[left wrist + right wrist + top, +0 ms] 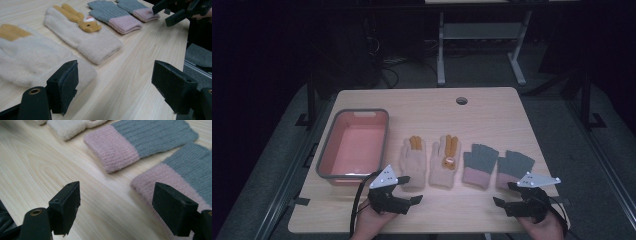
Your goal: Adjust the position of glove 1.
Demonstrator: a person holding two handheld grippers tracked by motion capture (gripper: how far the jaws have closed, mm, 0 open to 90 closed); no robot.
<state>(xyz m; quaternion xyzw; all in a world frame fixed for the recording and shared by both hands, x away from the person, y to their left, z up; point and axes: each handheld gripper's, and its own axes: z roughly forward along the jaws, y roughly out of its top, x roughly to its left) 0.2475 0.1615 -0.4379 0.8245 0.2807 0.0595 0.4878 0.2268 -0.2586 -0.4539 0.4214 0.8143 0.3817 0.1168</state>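
Nearest the person's edge of the table (472, 212), the left hand-held gripper (412, 189) and the right hand-held gripper (503, 193) both stood with jaws wide apart and nothing between them. Each hovered low over the wood, just short of the cuffs of the gloves.

Just beyond the left hand-held gripper lay the cream glove (413, 156), with its cuff close to one jaw in the left gripper view. Beside it lay the second cream glove (445, 160), which had an orange animal figure on it. Just beyond the right hand-held gripper lay the far-right grey glove (513, 167) with a pink cuff, and beside it the other grey glove (480, 165). All four lay flat in a row, cuffs toward the person, none touching a jaw.

Farther left stood the pink bin (326, 156), which had nothing in it.

I judged that the work was only at its start: the approach before a first grasp. The next move would call for lowering the jaws around a cuff and closing on the soft fabric, deep enough that it does not slip out.
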